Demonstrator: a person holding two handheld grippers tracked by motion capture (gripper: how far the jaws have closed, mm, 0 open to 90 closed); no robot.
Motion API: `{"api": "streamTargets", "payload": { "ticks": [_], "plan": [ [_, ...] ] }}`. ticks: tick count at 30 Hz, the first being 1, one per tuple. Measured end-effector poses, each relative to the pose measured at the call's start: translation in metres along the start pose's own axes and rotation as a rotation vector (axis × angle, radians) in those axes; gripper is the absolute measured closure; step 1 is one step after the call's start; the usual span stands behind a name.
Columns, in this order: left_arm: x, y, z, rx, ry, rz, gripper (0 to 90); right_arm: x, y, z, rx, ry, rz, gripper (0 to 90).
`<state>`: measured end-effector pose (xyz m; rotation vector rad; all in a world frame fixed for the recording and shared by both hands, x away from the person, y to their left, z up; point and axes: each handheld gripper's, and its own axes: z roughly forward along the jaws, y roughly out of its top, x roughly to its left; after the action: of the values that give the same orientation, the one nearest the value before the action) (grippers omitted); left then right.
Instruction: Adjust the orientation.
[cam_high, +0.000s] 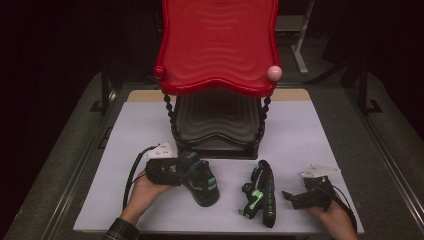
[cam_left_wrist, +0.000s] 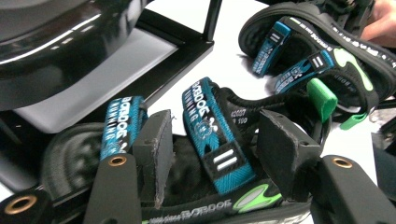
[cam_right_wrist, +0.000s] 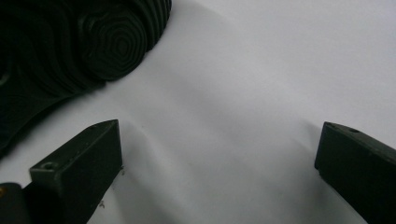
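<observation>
Left tongs (cam_left_wrist: 212, 154) part-spread, straddling teal middle strap of black strapped sandal with green trim (cam_left_wrist: 205, 140); pads not pressing it. Sandal stands upright on white table (cam_high: 300, 130), just before black lower tier of red-topped two-tier stand (cam_high: 217, 50). Second matching sandal (cam_high: 262, 192) lies on its side between both hands. Right tongs (cam_right_wrist: 217, 154) spread wide over bare table, beside that sandal's ridged sole.
</observation>
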<state>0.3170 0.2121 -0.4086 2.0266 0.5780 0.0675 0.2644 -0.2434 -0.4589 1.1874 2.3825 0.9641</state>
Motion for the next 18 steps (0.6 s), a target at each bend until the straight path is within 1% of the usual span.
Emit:
{"api": "streamTargets", "payload": {
  "ticks": [3,4,5,6,7,8,9,11,12,13,16,17,18],
  "plan": [
    [0.0,0.001,0.005,0.002,0.002,0.0,46.1,0.0,0.0,0.0,0.0,0.0,0.0,0.1],
    [0.001,0.002,0.008,-0.002,-0.003,-0.003,49.1,0.0,0.0,0.0,0.0,0.0,0.0,0.1],
    [0.001,0.002,0.01,-0.004,-0.004,-0.004,49.1,0.0,0.0,0.0,0.0,0.0,0.0,0.1],
    [0.0,0.004,0.014,0.002,0.022,-0.014,55.5,0.0,0.0,0.0,0.0,0.0,0.0,0.1],
    [0.001,0.005,0.015,0.001,0.026,-0.021,59.2,0.0,0.0,0.0,0.0,0.0,0.0,0.1],
    [0.001,0.005,0.015,0.001,0.026,-0.021,60.5,0.0,0.0,0.0,0.0,0.0,0.0,0.2],
    [0.002,0.006,0.015,0.007,0.024,-0.035,60.5,0.0,0.0,0.0,0.0,0.0,0.0,0.2],
    [0.0,0.009,0.015,0.02,0.027,-0.029,64.9,0.0,0.0,0.0,0.0,0.0,0.001,0.2],
    [-0.001,0.009,0.014,0.015,0.019,-0.029,67.4,0.0,0.0,0.0,0.0,0.001,0.001,0.2],
    [-0.001,0.01,0.013,0.011,0.004,-0.032,68.0,0.0,0.0,0.0,0.0,0.001,0.001,0.1],
    [-0.003,0.011,0.012,0.037,-0.016,-0.026,68.3,0.0,0.0,0.0,0.0,0.0,0.001,0.2],
    [-0.002,0.011,0.01,0.041,-0.036,-0.027,68.4,0.0,0.0,0.0,0.0,0.0,0.001,0.1],
    [-0.002,0.011,0.005,0.042,-0.069,-0.032,68.6,0.0,0.0,0.0,0.0,0.0,0.001,0.2]
  ]
}}
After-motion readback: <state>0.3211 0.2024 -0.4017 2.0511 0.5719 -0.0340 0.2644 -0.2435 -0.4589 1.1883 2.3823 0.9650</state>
